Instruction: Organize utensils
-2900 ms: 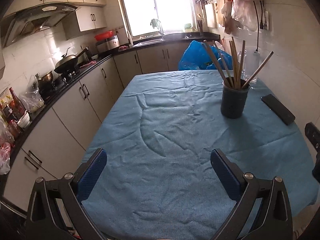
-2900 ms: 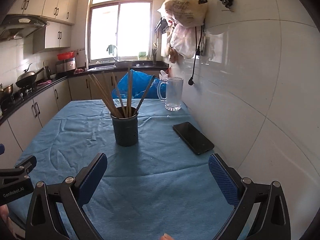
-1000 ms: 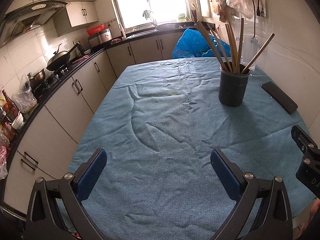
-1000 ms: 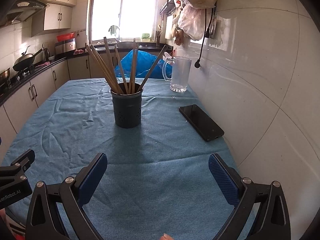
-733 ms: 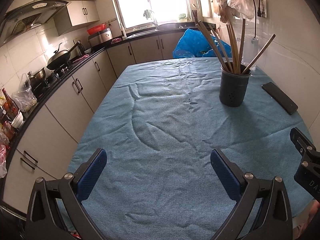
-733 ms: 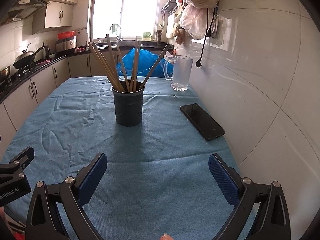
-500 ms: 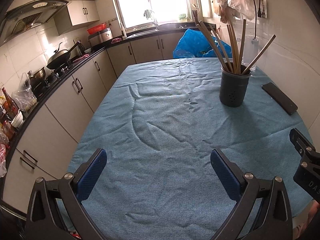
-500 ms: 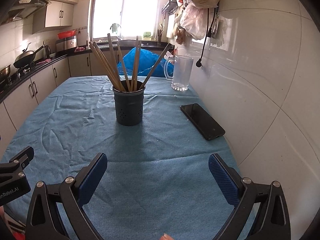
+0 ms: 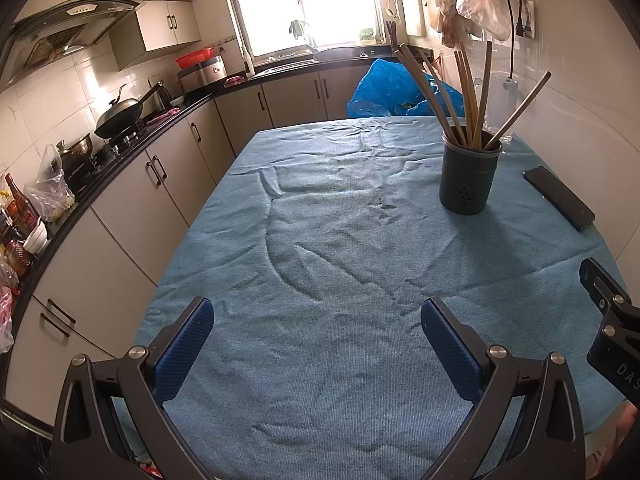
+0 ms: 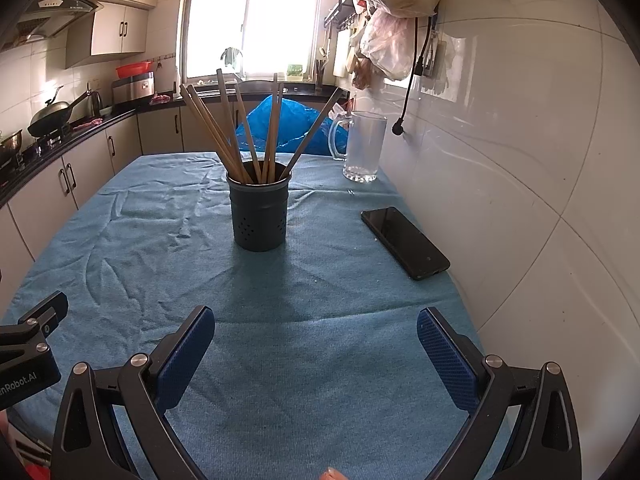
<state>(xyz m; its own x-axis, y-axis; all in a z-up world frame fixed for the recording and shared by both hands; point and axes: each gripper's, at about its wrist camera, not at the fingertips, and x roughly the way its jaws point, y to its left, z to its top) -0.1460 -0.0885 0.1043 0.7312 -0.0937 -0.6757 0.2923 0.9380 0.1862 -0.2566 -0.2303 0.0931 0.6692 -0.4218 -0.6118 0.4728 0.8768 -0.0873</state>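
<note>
A dark round utensil holder [image 10: 259, 216] stands upright on the blue tablecloth [image 10: 312, 344], with several wooden chopsticks [image 10: 248, 136] fanned out of its top. In the left wrist view the holder [image 9: 468, 182] is at the far right of the table. My right gripper [image 10: 316, 344] is open and empty, above the cloth a good way short of the holder. My left gripper [image 9: 318, 336] is open and empty over the near middle of the table. Part of the right gripper's body [image 9: 612, 332] shows at the left wrist view's right edge.
A black phone [image 10: 404, 242] lies flat to the right of the holder, near the tiled wall. A clear glass mug [image 10: 362, 146] stands at the back right. A blue plastic bag [image 10: 292, 124] sits behind the table. Kitchen counters with a wok [image 9: 120, 114] run along the left.
Both grippers have drifted slightly closer to the holder over the last second, staying open. Nothing on the table has moved.
</note>
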